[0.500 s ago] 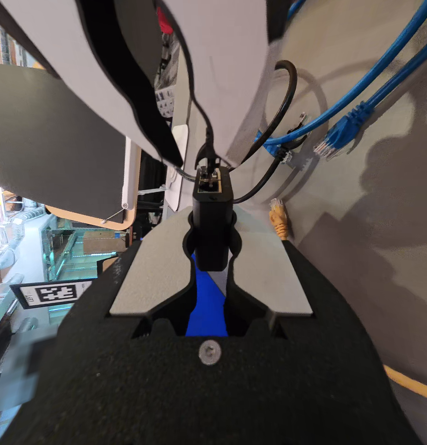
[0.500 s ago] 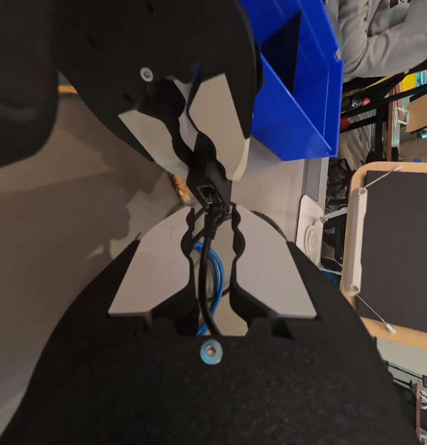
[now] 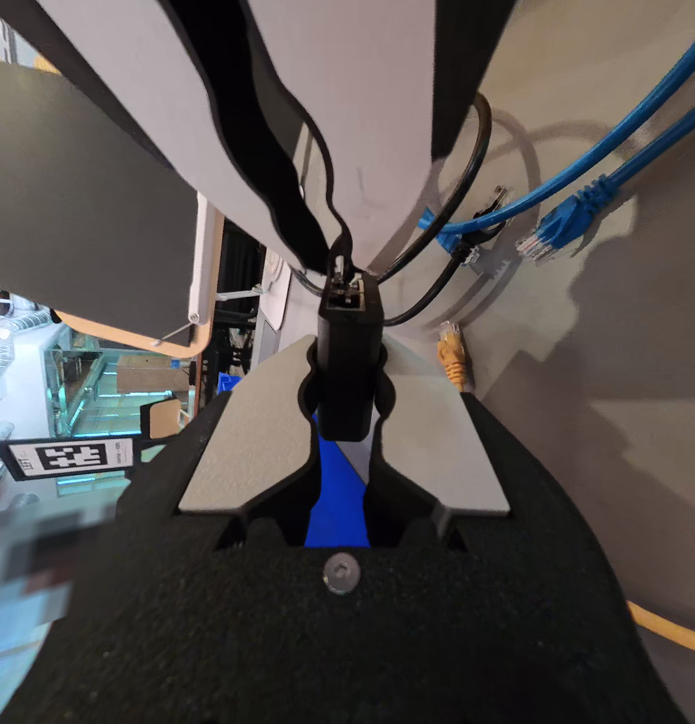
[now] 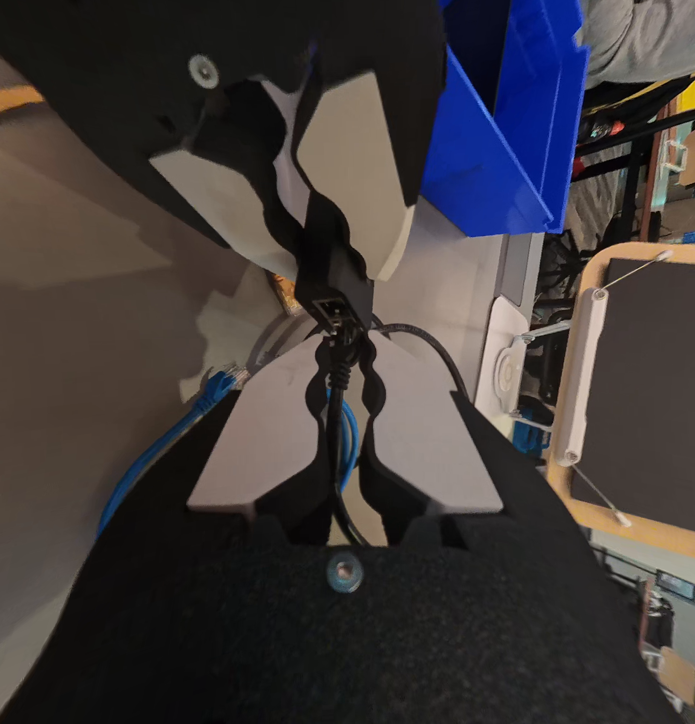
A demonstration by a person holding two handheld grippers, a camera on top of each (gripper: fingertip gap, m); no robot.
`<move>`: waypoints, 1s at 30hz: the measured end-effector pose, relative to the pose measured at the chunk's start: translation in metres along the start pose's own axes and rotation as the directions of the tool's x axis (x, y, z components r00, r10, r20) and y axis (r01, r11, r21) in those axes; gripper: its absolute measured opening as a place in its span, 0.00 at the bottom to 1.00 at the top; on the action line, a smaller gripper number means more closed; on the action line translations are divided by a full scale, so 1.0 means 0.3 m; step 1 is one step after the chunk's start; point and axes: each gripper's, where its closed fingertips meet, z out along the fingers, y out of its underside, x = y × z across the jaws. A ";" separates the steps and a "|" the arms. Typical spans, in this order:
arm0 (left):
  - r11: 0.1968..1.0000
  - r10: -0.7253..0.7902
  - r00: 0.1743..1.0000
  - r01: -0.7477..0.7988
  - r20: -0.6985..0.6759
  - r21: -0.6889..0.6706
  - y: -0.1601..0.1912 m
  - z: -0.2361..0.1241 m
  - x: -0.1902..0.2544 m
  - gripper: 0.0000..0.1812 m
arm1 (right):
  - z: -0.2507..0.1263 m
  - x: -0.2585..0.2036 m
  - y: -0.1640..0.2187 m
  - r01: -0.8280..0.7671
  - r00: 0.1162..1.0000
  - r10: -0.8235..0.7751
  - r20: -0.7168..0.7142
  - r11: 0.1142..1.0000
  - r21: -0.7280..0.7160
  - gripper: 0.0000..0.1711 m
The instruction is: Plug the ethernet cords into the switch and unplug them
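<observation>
Spreading across the grey bench (image 3: pixel 612 411), spare blue cords (image 3: pixel 561 227) and a yellow cord (image 3: pixel 451 356) lie loose and unplugged, left out of the way of the work. Above the bench, the left gripper (image 3: pixel 348 368) is pinched tight on the black switch (image 3: pixel 348 352), seemingly to brace it with its ports facing the other tool. Opposite, the right gripper (image 4: pixel 344 352) is clamped on the black cord (image 4: pixel 340 376) just behind its plug, whose tip sits at a port, so it can push straight along the socket; whether it is seated I cannot tell.
</observation>
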 end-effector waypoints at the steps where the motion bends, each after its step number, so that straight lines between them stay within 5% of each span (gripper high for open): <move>1: 1.000 -0.010 1.000 0.010 -0.003 -0.010 0.001 0.000 0.002 0.13 | 0.002 -0.001 0.002 -0.005 1.000 0.005 0.009 1.000 -0.002 0.08; 10: 1.000 0.003 1.000 -0.003 0.016 -0.002 -0.014 -0.010 -0.013 0.13 | -0.019 0.007 -0.004 -0.022 1.000 0.022 -0.010 0.999 0.029 0.07; 16: 0.998 0.041 0.994 -0.045 0.098 0.046 -0.019 -0.010 -0.036 0.13 | -0.048 0.021 -0.025 -0.270 0.963 0.266 0.052 0.954 0.128 0.13; 18: 0.990 0.124 0.977 -0.132 0.174 0.038 -0.012 -0.007 -0.047 0.13 | -0.066 0.032 -0.014 -0.466 0.883 0.451 0.134 0.876 0.125 0.23; 23: 0.981 0.173 0.955 -0.190 0.240 0.048 -0.025 -0.011 -0.059 0.13 | -0.084 0.024 -0.012 -0.825 0.540 0.739 0.402 0.559 0.082 0.18; 30: 0.979 0.185 0.947 -0.200 0.262 0.031 -0.037 -0.022 -0.062 0.13 | -0.035 0.002 -0.021 -0.780 0.625 0.733 0.269 0.605 0.162 0.09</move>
